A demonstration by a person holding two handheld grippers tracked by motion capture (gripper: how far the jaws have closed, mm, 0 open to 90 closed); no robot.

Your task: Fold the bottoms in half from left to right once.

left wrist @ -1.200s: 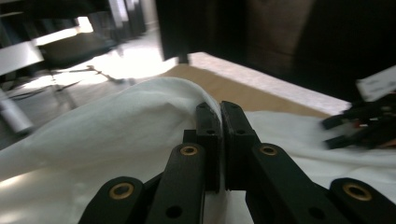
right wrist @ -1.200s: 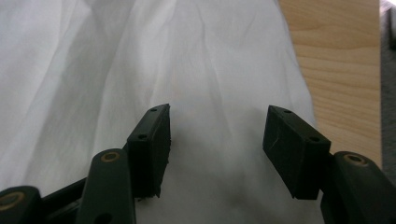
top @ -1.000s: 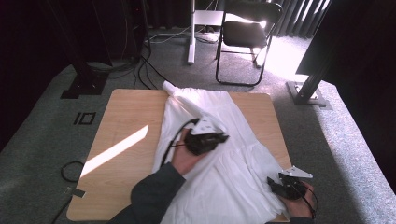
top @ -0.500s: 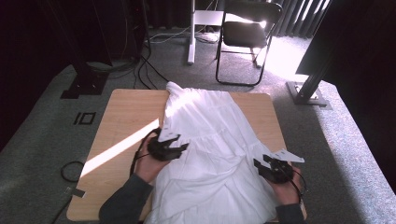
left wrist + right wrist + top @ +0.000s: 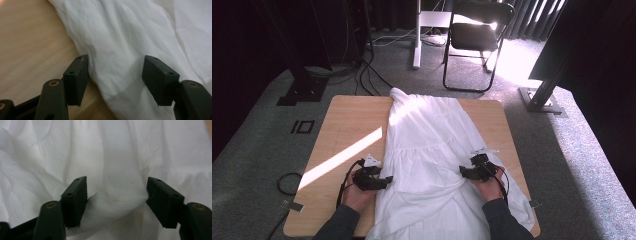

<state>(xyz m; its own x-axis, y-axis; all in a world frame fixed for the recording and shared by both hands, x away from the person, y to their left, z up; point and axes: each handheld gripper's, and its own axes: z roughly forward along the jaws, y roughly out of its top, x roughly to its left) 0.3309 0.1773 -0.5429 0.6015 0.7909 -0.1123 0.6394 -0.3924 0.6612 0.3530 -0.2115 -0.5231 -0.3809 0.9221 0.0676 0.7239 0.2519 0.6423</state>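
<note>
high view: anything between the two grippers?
Just white dress fabric spans from left gripper to right gripper in the high view; nothing else.

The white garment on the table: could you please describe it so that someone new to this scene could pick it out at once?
Start at the wooden table in the middle of the grey carpeted floor. The white garment lies along its middle, narrow at the far end and widening towards the person. It is the one large, wrinkled cloth there, with gathered tiers across it.

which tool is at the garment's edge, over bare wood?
The left tool. Its jaws straddle the white garment's side edge, with the wooden table showing beside one jaw. The right tool has cloth all around it.
</note>
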